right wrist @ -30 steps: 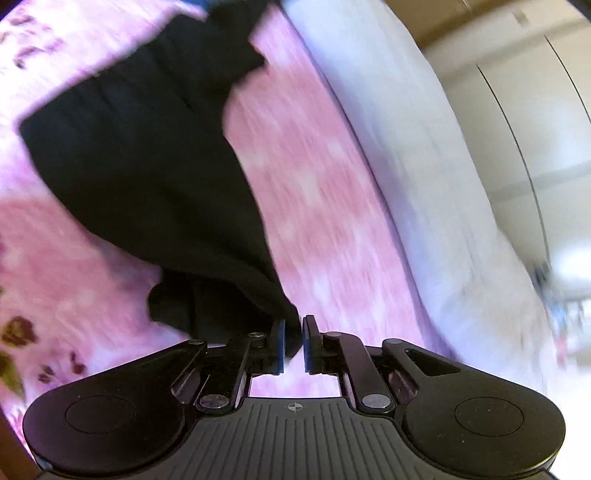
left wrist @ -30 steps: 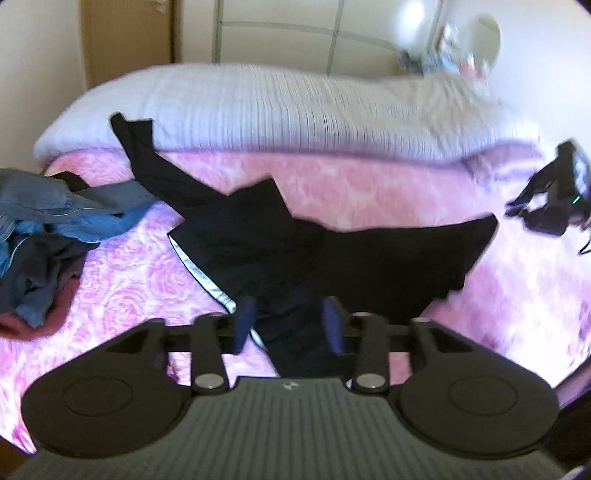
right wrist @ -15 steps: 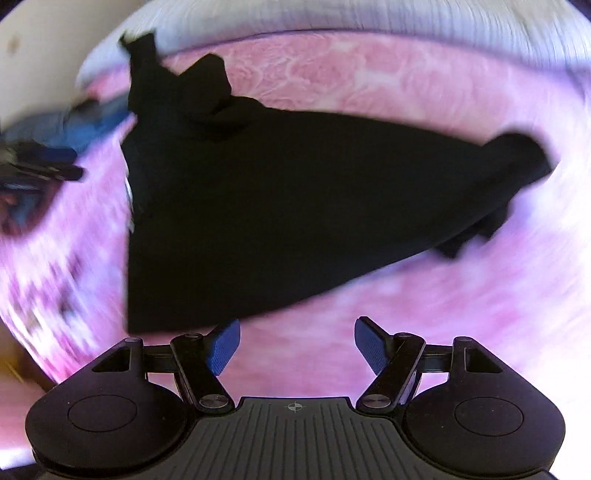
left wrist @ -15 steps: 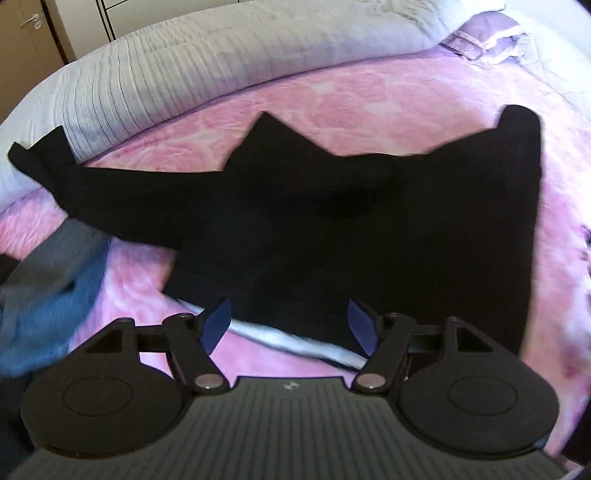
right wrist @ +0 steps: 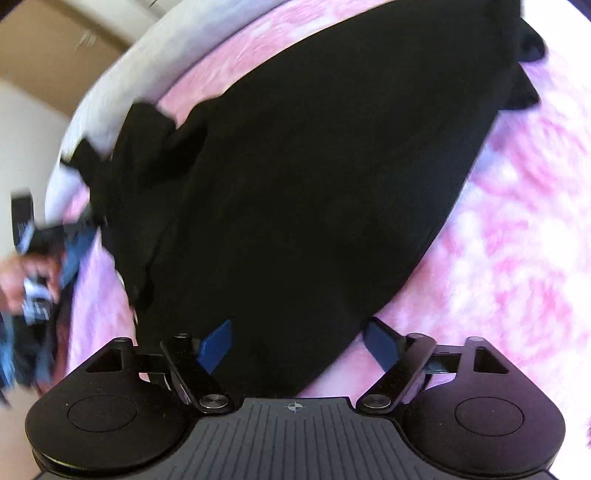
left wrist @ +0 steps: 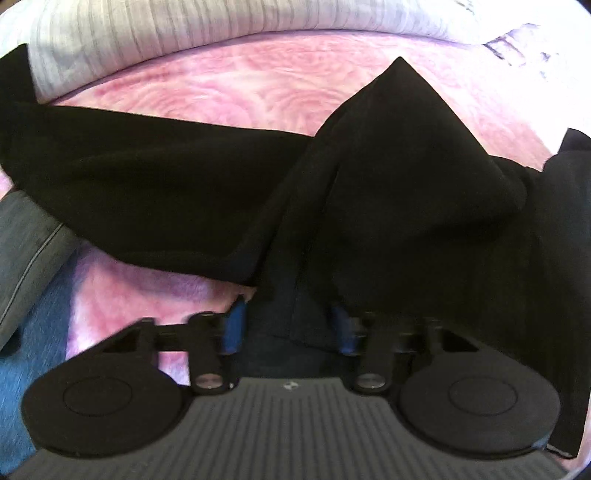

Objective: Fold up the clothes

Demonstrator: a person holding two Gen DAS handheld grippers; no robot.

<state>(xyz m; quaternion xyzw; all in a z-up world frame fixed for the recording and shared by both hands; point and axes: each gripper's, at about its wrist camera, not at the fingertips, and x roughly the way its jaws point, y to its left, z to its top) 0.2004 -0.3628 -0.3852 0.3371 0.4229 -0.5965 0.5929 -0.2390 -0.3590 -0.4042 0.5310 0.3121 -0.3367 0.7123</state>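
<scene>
A black garment (left wrist: 369, 177) lies spread and rumpled on the pink floral bedspread (left wrist: 229, 85). One sleeve stretches to the far left. My left gripper (left wrist: 290, 325) is low over the garment's near edge, jaws partly open with black fabric bunched between the blue pads (left wrist: 233, 325); it does not look clamped. In the right wrist view the same garment (right wrist: 314, 177) fills the middle. My right gripper (right wrist: 301, 345) is wide open, its blue pads (right wrist: 216, 345) on either side of the garment's near corner. The left gripper and hand (right wrist: 33, 258) show blurred at far left.
A grey-white striped duvet (left wrist: 184, 29) lies along the back of the bed. A pile of blue and grey clothes (left wrist: 29, 258) sits at the left, also visible in the right wrist view (right wrist: 29, 350). Pink bedspread (right wrist: 517, 240) lies to the right.
Both grippers let go of the black garment and opened. Both have since moved down close to its near edge; the left jaws have narrowed around a fold.
</scene>
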